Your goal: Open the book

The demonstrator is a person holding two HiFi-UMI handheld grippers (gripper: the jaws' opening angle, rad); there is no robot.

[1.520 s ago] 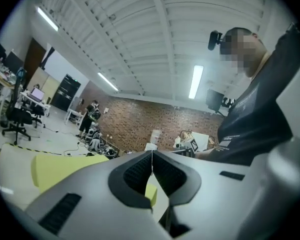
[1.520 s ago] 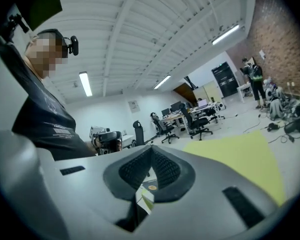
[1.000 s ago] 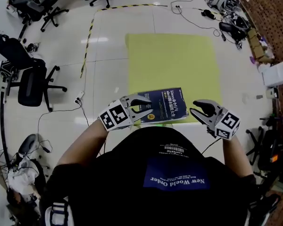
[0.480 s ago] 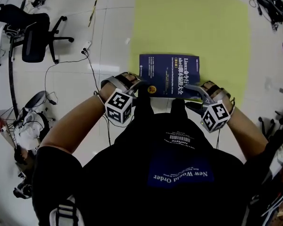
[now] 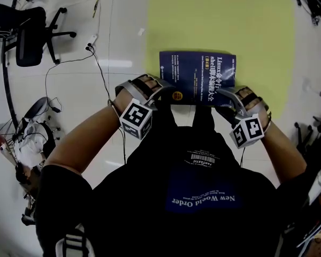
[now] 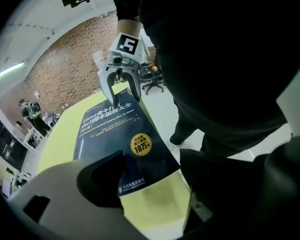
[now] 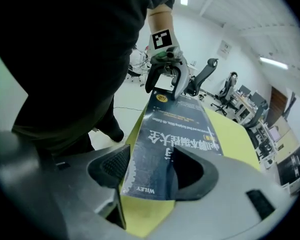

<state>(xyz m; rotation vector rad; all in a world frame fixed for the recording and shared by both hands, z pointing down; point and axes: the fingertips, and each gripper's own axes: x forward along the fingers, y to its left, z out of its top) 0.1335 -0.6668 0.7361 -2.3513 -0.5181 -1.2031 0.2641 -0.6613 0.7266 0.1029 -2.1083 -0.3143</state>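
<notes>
A dark blue book (image 5: 198, 79) lies shut, cover up, on a yellow-green mat (image 5: 219, 20) on the floor. My left gripper (image 5: 159, 88) is down at the book's near left corner. Its jaws are opening and straddle that corner (image 6: 140, 181) without pressing on it. My right gripper (image 5: 227, 98) is at the near right corner. Its jaws are closing, with the corner (image 7: 140, 184) between them and no pad pressing. Each gripper view shows the other gripper at the book's opposite end: the right gripper (image 6: 121, 86) and the left gripper (image 7: 165, 79).
White tiled floor surrounds the mat. A black office chair (image 5: 29, 33) and a trailing cable (image 5: 99, 63) lie to the left, with a heap of gear (image 5: 35, 135) further down. The person's dark-shirted body (image 5: 198, 197) fills the near side, and dark trouser legs stand at the book's near edge.
Both grippers came down from in front of the chest to the book's near corners. Their jaws spread wide. The head view tipped down, so the book sits nearer.
</notes>
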